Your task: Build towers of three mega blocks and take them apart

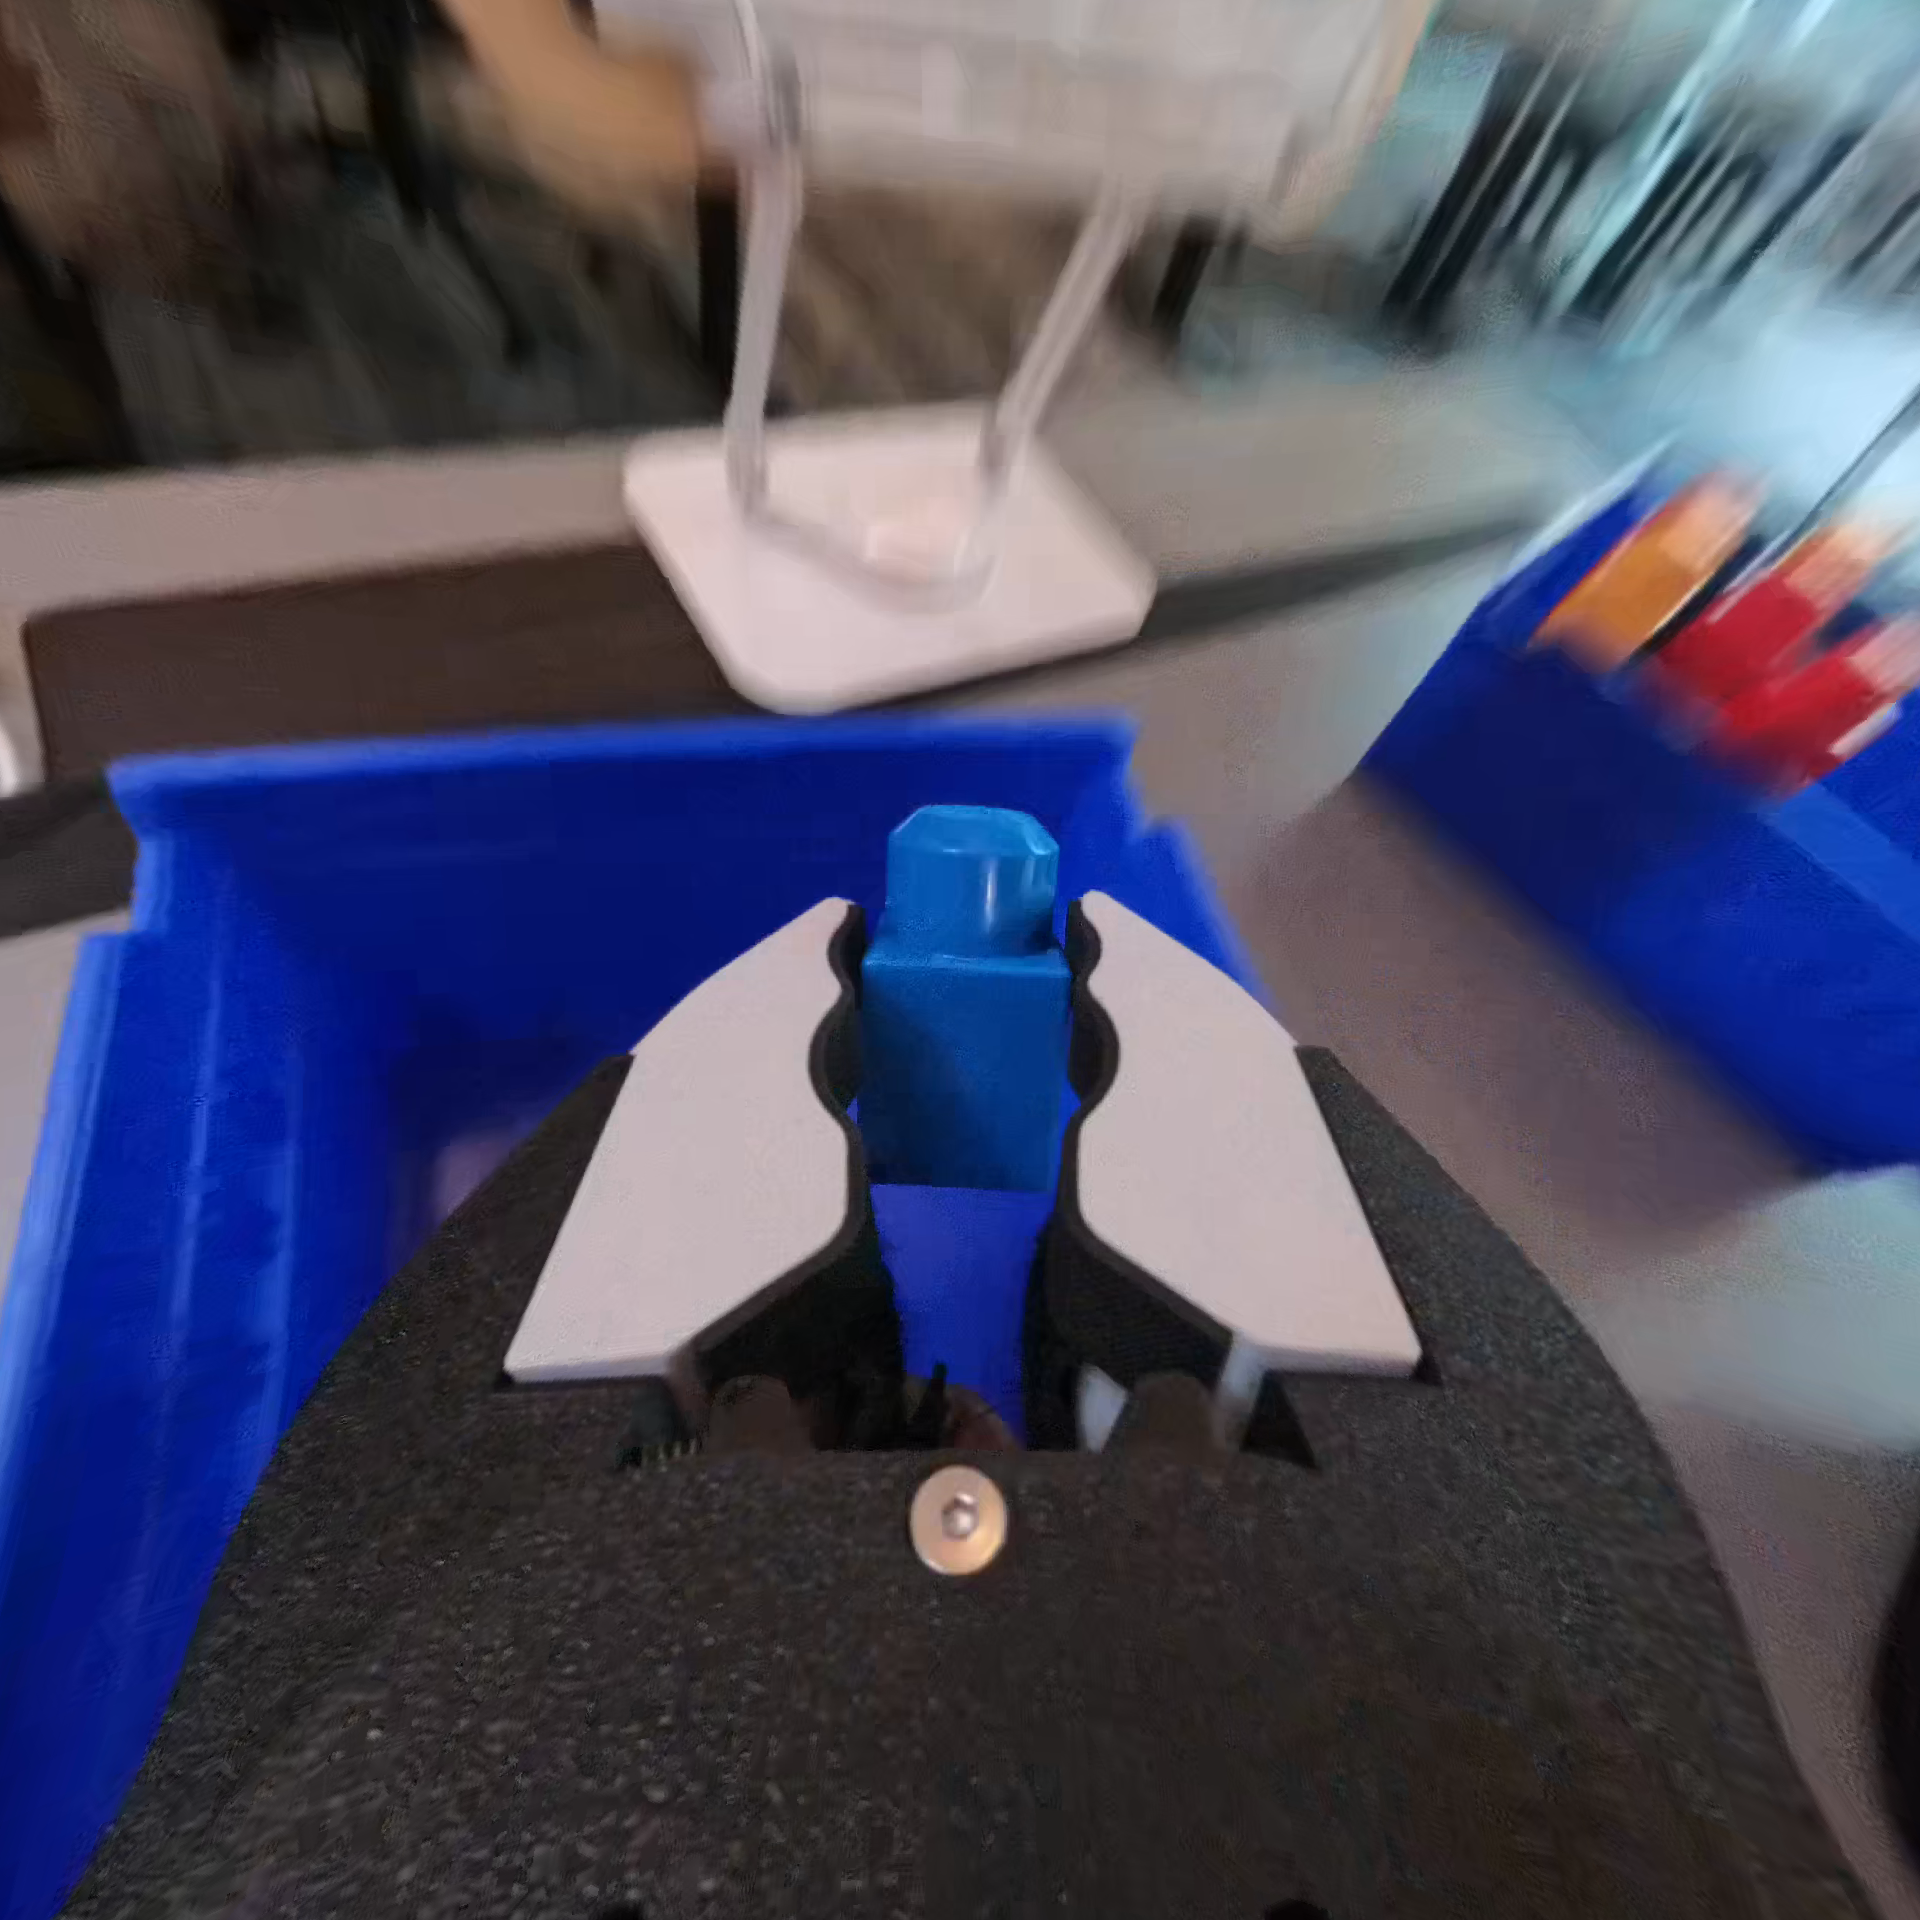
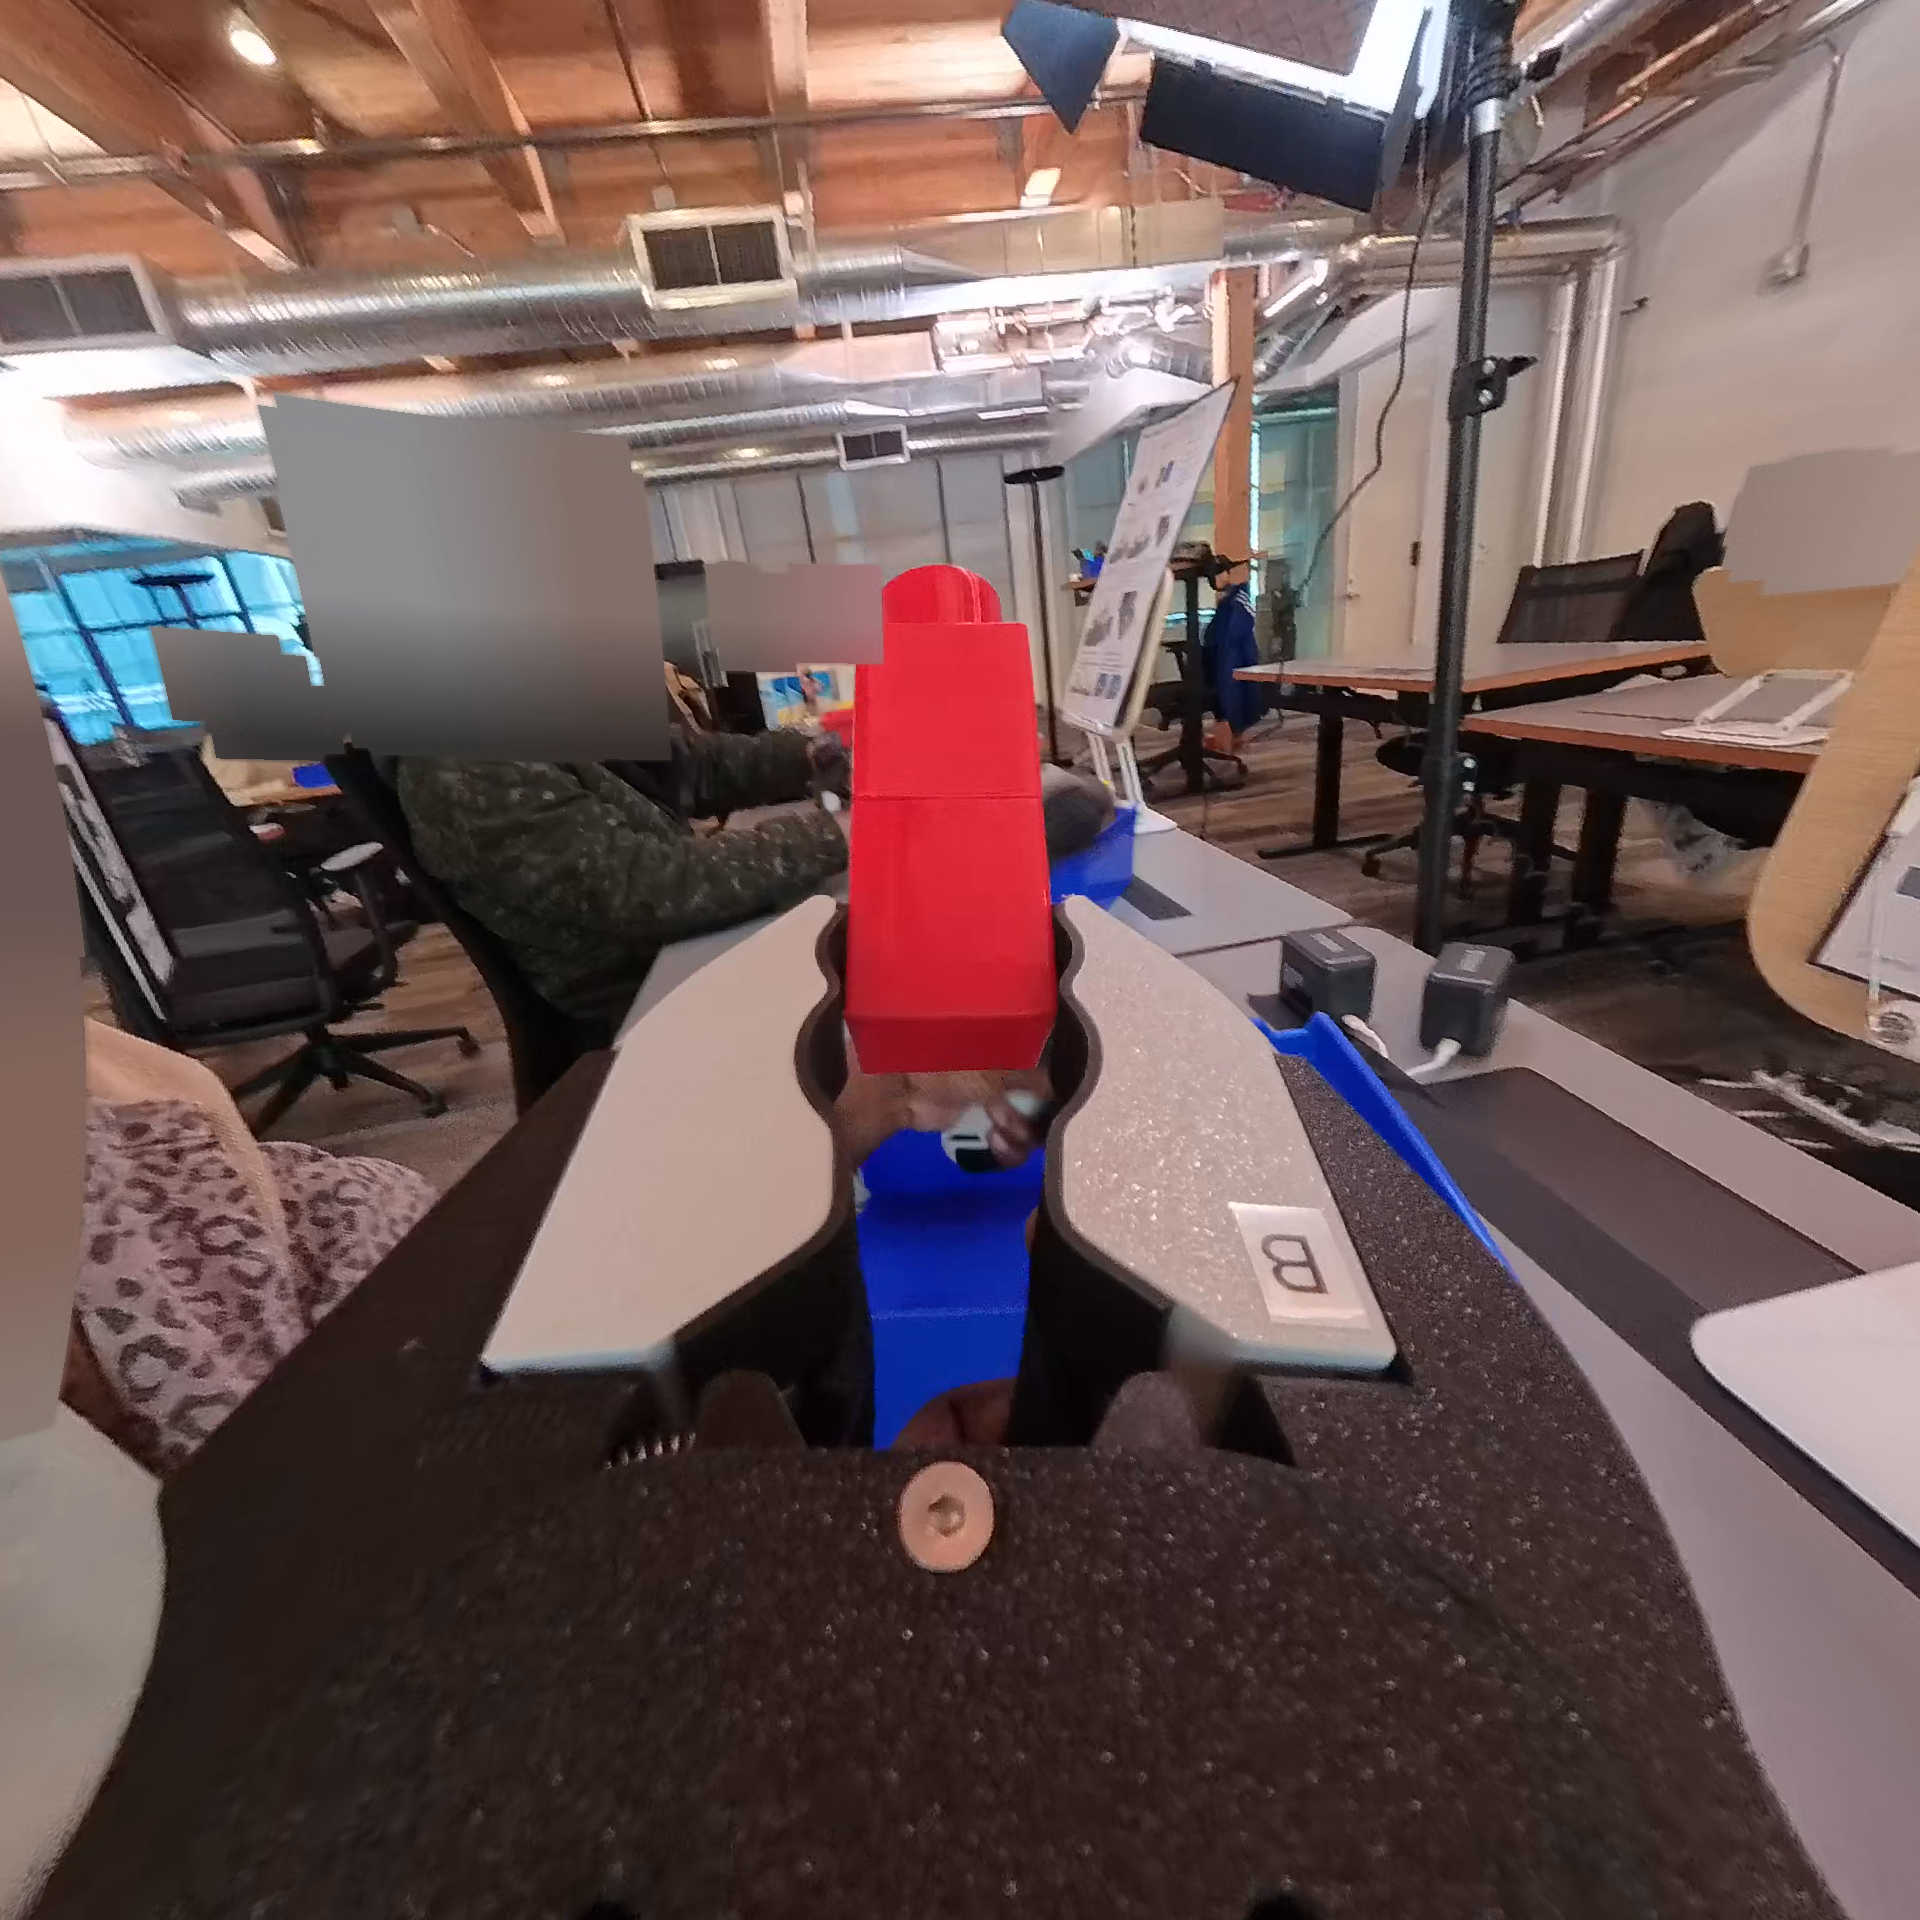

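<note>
two fingers (image 1: 727,1143) pinching blue block (image 1: 966,1070), red stack (image 2: 945,831) likewise

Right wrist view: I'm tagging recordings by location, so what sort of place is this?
Most likely an open-plan office or lab workspace. Long desks stand in rows with black office chairs, exposed metal ducts run under a wooden-beam ceiling, and a poster board stands on the floor.
</note>
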Action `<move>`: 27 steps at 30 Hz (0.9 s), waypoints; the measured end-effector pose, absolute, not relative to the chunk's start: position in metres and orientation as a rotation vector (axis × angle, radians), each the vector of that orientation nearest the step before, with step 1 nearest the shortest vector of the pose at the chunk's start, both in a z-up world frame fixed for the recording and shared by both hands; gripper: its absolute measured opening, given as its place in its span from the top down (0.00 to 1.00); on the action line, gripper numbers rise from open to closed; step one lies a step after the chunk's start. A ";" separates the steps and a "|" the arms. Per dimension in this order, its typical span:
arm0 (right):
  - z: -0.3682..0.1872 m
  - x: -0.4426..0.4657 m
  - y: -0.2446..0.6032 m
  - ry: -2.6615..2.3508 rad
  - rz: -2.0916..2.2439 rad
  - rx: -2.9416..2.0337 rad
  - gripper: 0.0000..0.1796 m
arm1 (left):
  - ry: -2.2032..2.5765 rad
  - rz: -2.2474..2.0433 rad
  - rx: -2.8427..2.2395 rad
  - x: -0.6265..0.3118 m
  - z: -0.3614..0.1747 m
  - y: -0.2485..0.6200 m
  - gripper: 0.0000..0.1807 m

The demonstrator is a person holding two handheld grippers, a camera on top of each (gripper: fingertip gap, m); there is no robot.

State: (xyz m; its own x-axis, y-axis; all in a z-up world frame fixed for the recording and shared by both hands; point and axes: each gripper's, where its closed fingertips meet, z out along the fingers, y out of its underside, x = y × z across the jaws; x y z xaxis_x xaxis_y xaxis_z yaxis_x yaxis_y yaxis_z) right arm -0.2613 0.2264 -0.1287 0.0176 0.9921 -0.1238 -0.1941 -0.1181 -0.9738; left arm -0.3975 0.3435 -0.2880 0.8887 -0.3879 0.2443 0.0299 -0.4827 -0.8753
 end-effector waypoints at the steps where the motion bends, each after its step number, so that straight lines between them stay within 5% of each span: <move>1: -0.131 -0.263 0.228 -0.988 1.333 -1.176 0.80 | 0.148 -0.695 -1.763 -0.395 -0.241 0.343 0.80; 4: -0.135 -0.272 0.229 -0.989 1.309 -1.185 0.80 | -0.049 -1.234 -1.046 -0.405 -0.127 0.298 0.80; 7: -0.138 -0.286 0.223 -0.999 1.338 -1.185 0.80 | -0.112 -1.571 -0.677 -0.409 -0.083 0.262 0.80; 27: -0.129 -0.291 0.206 -0.995 1.496 -1.100 0.81 | 0.411 -1.390 -0.793 -0.325 -0.060 0.210 0.80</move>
